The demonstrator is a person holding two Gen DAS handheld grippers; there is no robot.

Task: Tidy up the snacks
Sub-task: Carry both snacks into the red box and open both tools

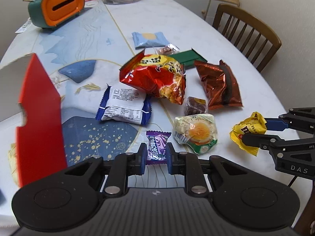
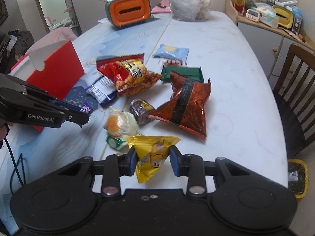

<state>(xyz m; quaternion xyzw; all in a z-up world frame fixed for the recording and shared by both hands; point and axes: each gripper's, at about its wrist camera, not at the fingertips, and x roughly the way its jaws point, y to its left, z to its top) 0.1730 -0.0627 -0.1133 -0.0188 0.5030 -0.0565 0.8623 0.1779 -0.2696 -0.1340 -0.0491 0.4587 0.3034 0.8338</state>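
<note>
The left tongs (image 1: 156, 156) are clamped on a small purple candy packet (image 1: 157, 147), its glossy wrapper printed with white lettering and crimped at the top edge, held low over the tabletop (image 1: 196, 25) at the near edge of the snack pile. The right tongs (image 2: 153, 160) are clamped on a crumpled yellow candy bag (image 2: 151, 157) bearing a cartoon face, its top seam fanned out above the blue pads. Between and beyond the two lie the other snacks: a pale packet with an orange disc on it (image 1: 195, 131), a dark brown wrapped sweet (image 1: 195, 105), a blue-edged white packet (image 1: 124, 105) lying label-side up, a large crinkled red and yellow chip bag (image 1: 157, 76), a coppery red bag with a dark stripe (image 1: 220, 84), a flat green packet (image 1: 185, 58) and a light blue packet (image 1: 148, 39) farthest back. A red box (image 1: 39, 118) stands open at the left, just beside the left tongs.
</note>
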